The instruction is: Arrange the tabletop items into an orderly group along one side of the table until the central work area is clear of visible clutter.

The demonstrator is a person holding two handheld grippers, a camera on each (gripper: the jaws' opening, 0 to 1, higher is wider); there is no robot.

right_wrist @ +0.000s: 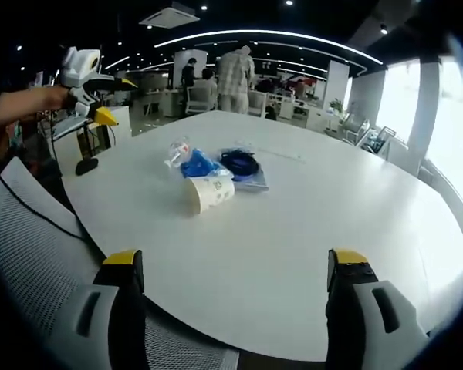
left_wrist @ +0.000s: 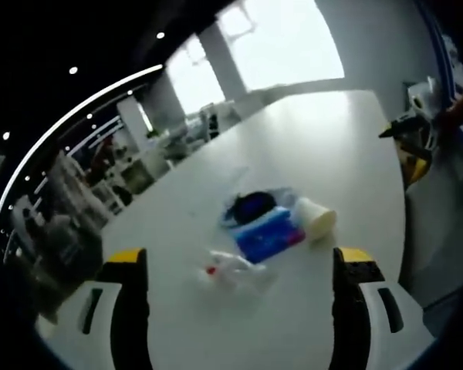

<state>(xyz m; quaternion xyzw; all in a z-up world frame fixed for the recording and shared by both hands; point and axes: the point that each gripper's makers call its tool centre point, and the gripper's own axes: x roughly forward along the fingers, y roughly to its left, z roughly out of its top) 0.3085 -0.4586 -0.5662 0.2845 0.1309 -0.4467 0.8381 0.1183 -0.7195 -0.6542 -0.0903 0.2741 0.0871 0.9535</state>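
I see the white tabletop [right_wrist: 293,231] as the biggest thing here, wide and rounded, with an open office behind it in the right gripper view and bright windows behind it in the left gripper view. A mesh-backed chair [right_wrist: 31,247] stands against the near edge of the tabletop, at the lower left of the right gripper view.

My left gripper [left_wrist: 241,266] hovers over the tabletop with its fingers [left_wrist: 127,270] spread wide apart and nothing between them. The same gripper shows in the right gripper view, up at the far left, held in a hand above the edge of the tabletop. My right gripper [right_wrist: 235,270] sits low at the near edge of the tabletop, its fingers [right_wrist: 123,274] also wide apart and holding nothing. It shows at the far right edge of the left gripper view too.

The clutter lies in one tight cluster on the tabletop, well apart from both grippers. A blue packet [left_wrist: 268,233] lies in the middle of it. Just behind that is a dark blue round thing [left_wrist: 255,206] on a flat clear wrapper; I cannot tell what it is. A paper cup [left_wrist: 315,218] lies on its side, touching the blue packet, its mouth turned toward my right gripper. A clear plastic bottle [left_wrist: 235,270] with a red cap lies flat on the opposite side of the cluster, beside the packet.
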